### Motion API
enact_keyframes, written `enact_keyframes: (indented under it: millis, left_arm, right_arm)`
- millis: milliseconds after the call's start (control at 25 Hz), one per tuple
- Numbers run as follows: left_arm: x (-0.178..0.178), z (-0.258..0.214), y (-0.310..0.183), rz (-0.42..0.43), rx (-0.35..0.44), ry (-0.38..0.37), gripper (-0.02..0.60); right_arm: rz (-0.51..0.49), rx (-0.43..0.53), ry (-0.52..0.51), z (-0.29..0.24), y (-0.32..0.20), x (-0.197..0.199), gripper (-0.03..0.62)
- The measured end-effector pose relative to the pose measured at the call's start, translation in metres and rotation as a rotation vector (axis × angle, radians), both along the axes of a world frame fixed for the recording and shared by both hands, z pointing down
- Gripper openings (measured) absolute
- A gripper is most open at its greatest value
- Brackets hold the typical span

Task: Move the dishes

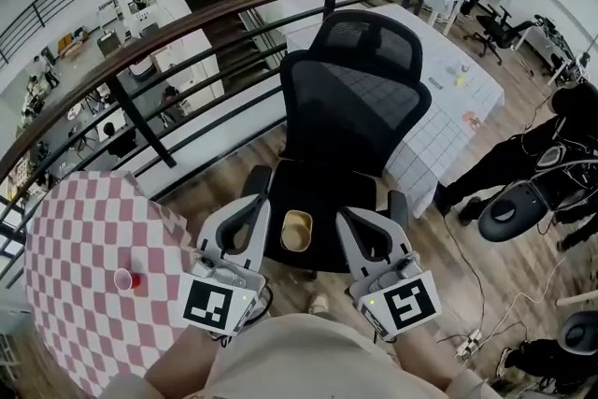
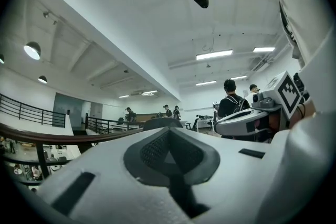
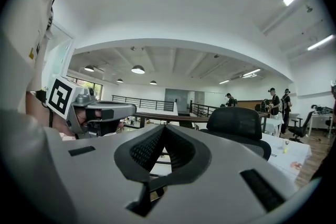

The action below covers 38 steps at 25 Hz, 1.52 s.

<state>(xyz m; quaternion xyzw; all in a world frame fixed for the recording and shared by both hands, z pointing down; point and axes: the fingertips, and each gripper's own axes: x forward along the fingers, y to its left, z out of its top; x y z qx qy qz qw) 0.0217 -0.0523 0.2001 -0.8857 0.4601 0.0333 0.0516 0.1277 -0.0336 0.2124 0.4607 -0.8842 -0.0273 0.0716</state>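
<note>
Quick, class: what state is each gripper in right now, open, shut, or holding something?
Left gripper: shut, holding nothing.
Right gripper: shut, holding nothing.

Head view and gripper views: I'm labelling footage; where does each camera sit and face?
Head view: on the person's head, facing steeply down at the black chair holding a bowl; left tongs, right tongs and torso show.
Left gripper view: on the left tongs, facing level along shut jaws toward the railing; right tongs at right.
Right gripper view: on the right tongs, facing level toward the chair; left tongs at left.
Shared: head and right gripper views both show the chair.
</note>
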Motion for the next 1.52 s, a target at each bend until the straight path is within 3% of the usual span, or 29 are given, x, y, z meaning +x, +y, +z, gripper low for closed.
enact_keyframes:
  millis: [120, 320, 480, 760, 960, 1080, 1160, 1520]
  left_arm:
    - [-0.001, 0.008, -0.001, -0.006, -0.050, -0.021, 0.012]
    - [-0.008, 0.012, -0.006, -0.022, -0.060, -0.037, 0.012]
    - [-0.013, 0.022, -0.015, -0.036, -0.093, -0.052, 0.012]
    - [-0.028, 0.045, -0.038, -0.091, -0.138, -0.058, 0.012]
    - [-0.036, 0.064, -0.053, -0.096, -0.095, -0.038, 0.012]
    - [-0.036, 0.084, -0.059, -0.104, -0.121, -0.048, 0.012]
    - [-0.036, 0.100, -0.062, -0.109, -0.150, -0.068, 0.012]
    - [-0.044, 0.180, -0.079, -0.160, -0.248, -0.110, 0.012]
  right_arm:
    - [-0.005, -0.024, 0.012, 0.009, -0.005, -0.003, 0.020]
    - [-0.027, -0.064, 0.017, 0.020, -0.011, -0.008, 0.020]
    - [-0.069, -0.078, -0.031, 0.025, -0.019, -0.014, 0.021]
    - [-0.109, -0.149, 0.041, 0.059, -0.046, -0.027, 0.023]
    - [-0.148, -0.231, 0.092, 0.100, -0.064, -0.042, 0.026]
    - [-0.170, -0.287, 0.112, 0.130, -0.072, -0.049, 0.043]
    - [-0.193, -0.337, 0.131, 0.152, -0.074, -0.054, 0.108]
    - [-0.250, -0.448, 0.221, 0.236, -0.085, -0.074, 0.110]
